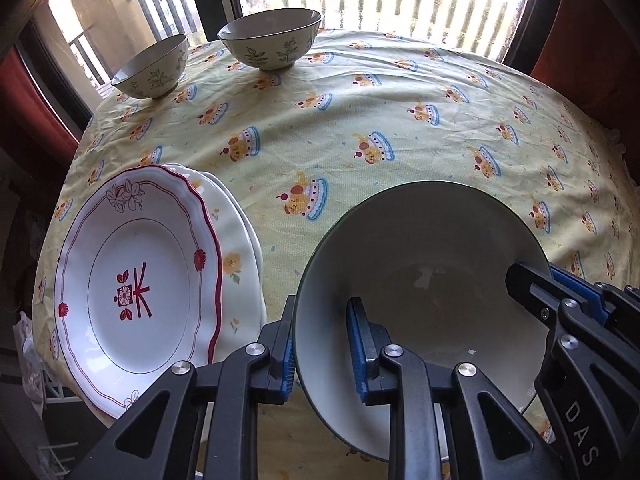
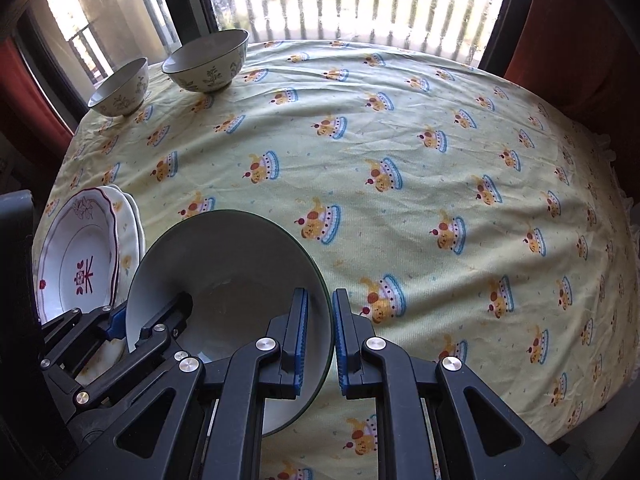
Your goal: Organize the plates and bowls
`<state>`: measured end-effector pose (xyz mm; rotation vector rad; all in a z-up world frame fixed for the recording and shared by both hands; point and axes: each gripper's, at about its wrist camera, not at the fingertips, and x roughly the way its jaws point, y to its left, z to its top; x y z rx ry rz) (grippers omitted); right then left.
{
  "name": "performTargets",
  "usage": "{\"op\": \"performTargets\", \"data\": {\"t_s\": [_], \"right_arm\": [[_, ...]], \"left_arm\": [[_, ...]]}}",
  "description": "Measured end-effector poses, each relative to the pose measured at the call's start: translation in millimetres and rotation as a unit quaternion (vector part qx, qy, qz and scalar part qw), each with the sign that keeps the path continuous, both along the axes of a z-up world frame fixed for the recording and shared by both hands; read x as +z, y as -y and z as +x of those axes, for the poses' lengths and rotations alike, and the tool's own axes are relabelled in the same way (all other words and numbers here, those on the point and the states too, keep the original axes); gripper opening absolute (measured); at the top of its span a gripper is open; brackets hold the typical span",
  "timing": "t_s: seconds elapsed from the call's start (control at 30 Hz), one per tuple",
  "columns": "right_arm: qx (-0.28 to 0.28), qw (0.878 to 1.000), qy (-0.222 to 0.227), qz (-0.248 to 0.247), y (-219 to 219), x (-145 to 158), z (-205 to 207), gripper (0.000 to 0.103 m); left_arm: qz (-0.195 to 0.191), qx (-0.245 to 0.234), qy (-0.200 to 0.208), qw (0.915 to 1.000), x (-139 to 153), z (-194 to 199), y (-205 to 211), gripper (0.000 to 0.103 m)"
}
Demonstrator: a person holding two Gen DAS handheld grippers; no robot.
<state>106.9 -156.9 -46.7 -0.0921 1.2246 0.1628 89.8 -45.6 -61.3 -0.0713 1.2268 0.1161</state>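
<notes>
**Both tongs on one bowl**

Left tongs [image 1: 322,354] and right tongs [image 2: 320,336] each clamp opposite rims of the big bowl [image 1: 420,264], at the near worktop [image 1: 400,92] edge beside stacked plates [image 1: 136,280]. Two small bowls [image 1: 270,38] sit far left.

The bench [image 2: 400,92] was covered by a pale yellow cloth printed with cartoon dogs in cakes [image 1: 400,92], lightly creased. At its far left corner stood two cream ceramic bowls with green leaf sprigs: a smaller bowl [image 1: 152,68] nearest the edge and a larger bowl [image 1: 272,40] just to its right, apart. At the near left lay a scalloped white plate with red trim and flowers [image 1: 136,292], stacked on a white plate with yellow flowers [image 1: 236,256].
</notes>
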Motion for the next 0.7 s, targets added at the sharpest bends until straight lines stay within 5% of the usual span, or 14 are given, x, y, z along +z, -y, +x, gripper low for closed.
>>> {"op": "performTargets", "data": {"t_s": [0.33,0.43,0.5,0.57,0.7], "right_arm": [[0.027,0.999,-0.011,0.019,3.3,-2.3,5.1,0.02],[0.033,0.999,-0.02,0.027,3.8,-5.3,7.3,0.035],[0.033,0.999,-0.014,0.032,3.8,-4.7,7.4,0.061],[0.036,0.999,-0.002,0.036,2.8,-0.6,6.2,0.067],[0.052,0.998,0.005,0.041,-2.7,9.3,8.4,0.068]], "left_arm": [[0.001,0.032,-0.003,0.9995,0.8,-2.6,3.1,0.036],[-0.001,0.033,-0.002,0.9994,3.0,-4.2,4.0,0.053],[-0.002,0.032,0.004,0.9995,6.7,-5.4,4.9,0.067],[0.008,0.031,0.012,0.9994,11.5,-6.1,5.5,0.078],[0.003,0.033,0.02,0.9992,20.9,-4.7,-0.1,0.081]]}}
